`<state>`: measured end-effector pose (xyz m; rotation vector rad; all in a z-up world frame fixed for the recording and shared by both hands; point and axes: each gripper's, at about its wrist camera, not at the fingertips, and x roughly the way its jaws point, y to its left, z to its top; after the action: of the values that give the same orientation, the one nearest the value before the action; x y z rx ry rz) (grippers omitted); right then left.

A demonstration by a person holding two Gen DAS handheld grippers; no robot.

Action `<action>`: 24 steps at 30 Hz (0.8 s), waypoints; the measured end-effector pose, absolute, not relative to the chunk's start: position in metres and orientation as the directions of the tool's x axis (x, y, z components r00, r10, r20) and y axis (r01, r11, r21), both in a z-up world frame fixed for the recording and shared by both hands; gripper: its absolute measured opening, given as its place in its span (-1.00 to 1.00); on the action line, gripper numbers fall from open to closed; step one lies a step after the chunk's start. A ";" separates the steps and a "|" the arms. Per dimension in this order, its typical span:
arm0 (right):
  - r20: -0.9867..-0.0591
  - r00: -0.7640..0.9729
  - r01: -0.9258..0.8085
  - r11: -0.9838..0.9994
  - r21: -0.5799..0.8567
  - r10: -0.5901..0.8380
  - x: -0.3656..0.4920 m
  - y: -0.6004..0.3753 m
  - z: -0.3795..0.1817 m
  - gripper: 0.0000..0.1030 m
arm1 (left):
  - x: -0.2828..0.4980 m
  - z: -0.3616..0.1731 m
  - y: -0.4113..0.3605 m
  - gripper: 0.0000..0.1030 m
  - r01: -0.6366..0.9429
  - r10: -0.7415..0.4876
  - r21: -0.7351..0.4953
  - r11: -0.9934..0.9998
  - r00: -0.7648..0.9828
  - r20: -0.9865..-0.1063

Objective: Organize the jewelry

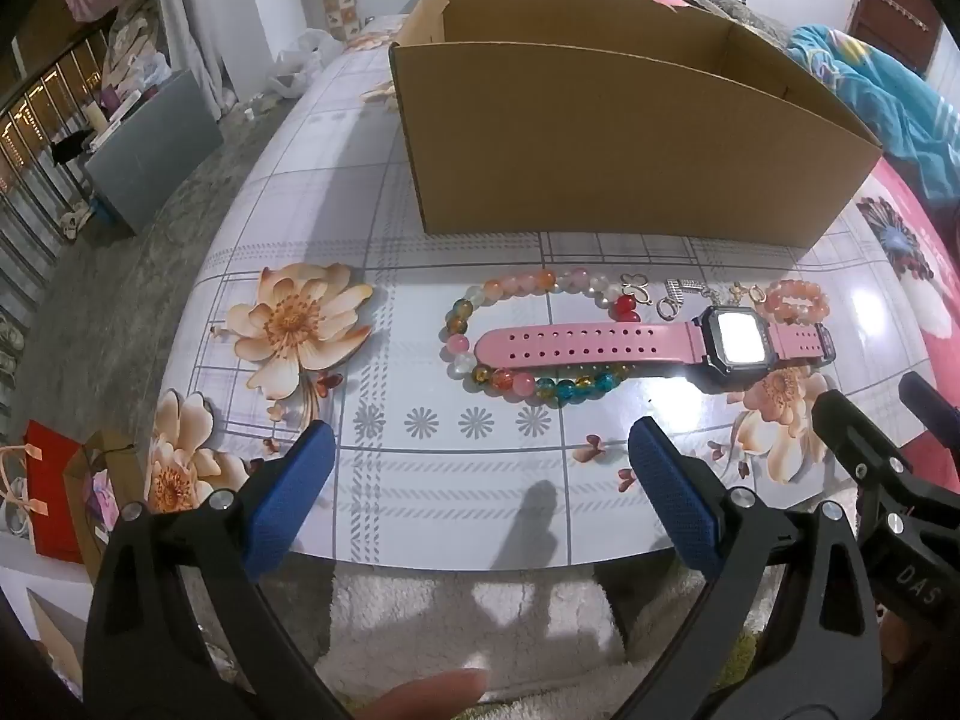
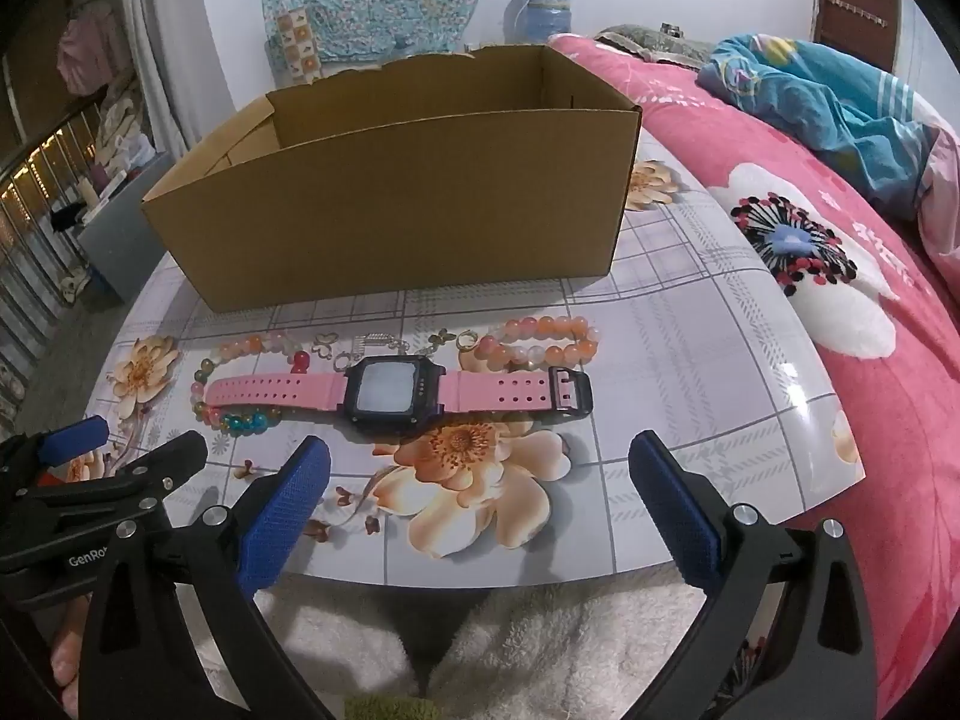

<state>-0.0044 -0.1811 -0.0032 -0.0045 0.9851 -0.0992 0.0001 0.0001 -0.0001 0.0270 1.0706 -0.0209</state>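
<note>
Item 1, cardboard box (image 2: pixel 390 204): open-topped, upper centre of both views, standing on the flower-print table (image 2: pixel 690 420); nothing visible inside from these angles.

Item 2, pink watch (image 2: pixel 390 396): flat on the table just in front of the box, centre of the right wrist view, centre-right of the left wrist view. Long axis runs left to right across the frame, dark face near the middle, buckle at the right end.

Item 3, multicolour bead bracelet (image 1: pixel 510 336): partly under the watch strap's left end.

Item 4, peach bead bracelet (image 2: pixel 543 339): just behind the strap's right end.

Item 5, small metal pieces (image 2: pixel 372 345): a loose row between watch and box; individual types too small to tell.

Item 6, left gripper (image 1: pixel 480 486): jaws spread wide, holding nothing, above the near table edge.

Item 7, right gripper (image 2: pixel 480 492): jaws spread wide, holding nothing, at the near edge.

Relation: the jewelry lies ahead of both grippers. The watch face sits squarely ahead of the right gripper, which appears nearer; the strap lies crosswise to its reach, so closing across the strap's width looks feasible.
</note>
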 end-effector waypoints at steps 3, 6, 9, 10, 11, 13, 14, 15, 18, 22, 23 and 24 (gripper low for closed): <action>-0.831 0.550 0.081 0.996 -0.048 -0.085 -0.005 -0.181 -0.003 0.89 | 0.000 0.000 0.000 0.84 0.031 -0.005 0.012 0.999 0.480 -0.877; -0.832 0.548 0.081 0.996 -0.047 -0.084 -0.004 -0.180 -0.003 0.89 | 0.000 0.000 0.000 0.84 0.030 -0.004 0.012 0.999 0.480 -0.877; -0.833 0.547 0.081 0.996 -0.048 -0.084 -0.004 -0.180 -0.004 0.89 | 0.000 0.000 0.000 0.84 0.029 -0.002 0.013 0.999 0.481 -0.877; -0.833 0.546 0.080 0.996 -0.048 -0.084 -0.003 -0.181 -0.005 0.89 | 0.000 0.000 0.000 0.84 0.028 -0.002 0.013 1.000 0.482 -0.876; -0.832 0.548 0.081 0.996 -0.049 -0.085 -0.003 -0.180 -0.005 0.89 | 0.000 0.000 0.000 0.84 0.027 0.000 0.015 1.000 0.482 -0.876; -0.831 0.549 0.082 0.995 -0.049 -0.086 -0.004 -0.181 -0.005 0.89 | 0.000 0.002 0.000 0.84 0.028 -0.003 0.012 1.000 0.480 -0.877; -0.831 0.549 0.082 0.995 -0.049 -0.087 -0.003 -0.181 -0.005 0.89 | 0.000 0.002 0.000 0.84 0.027 -0.003 0.012 1.000 0.480 -0.877; -0.832 0.548 0.082 0.995 -0.049 -0.087 -0.003 -0.181 -0.006 0.89 | -0.001 0.003 -0.001 0.84 0.027 -0.003 0.012 1.000 0.479 -0.878; -0.832 0.548 0.082 0.995 -0.049 -0.087 -0.003 -0.179 -0.004 0.89 | 0.000 0.002 0.000 0.84 0.029 -0.005 0.009 1.000 0.476 -0.880; -0.832 0.547 0.082 0.995 -0.050 -0.087 -0.003 -0.180 -0.004 0.89 | 0.002 -0.001 0.002 0.84 0.027 -0.006 0.008 1.000 0.477 -0.879; -0.833 0.547 0.082 0.995 -0.050 -0.087 -0.003 -0.179 -0.004 0.89 | 0.002 -0.002 0.002 0.84 0.027 -0.007 0.007 1.000 0.476 -0.879; -0.832 0.547 0.082 0.995 -0.050 -0.087 -0.004 -0.179 -0.004 0.89 | 0.003 -0.002 0.002 0.84 0.027 -0.007 0.007 1.000 0.475 -0.880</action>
<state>-0.0035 -0.1795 -0.0035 -0.0048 0.9867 -0.1002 0.0025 0.0021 -0.0019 0.0208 1.0753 -0.0210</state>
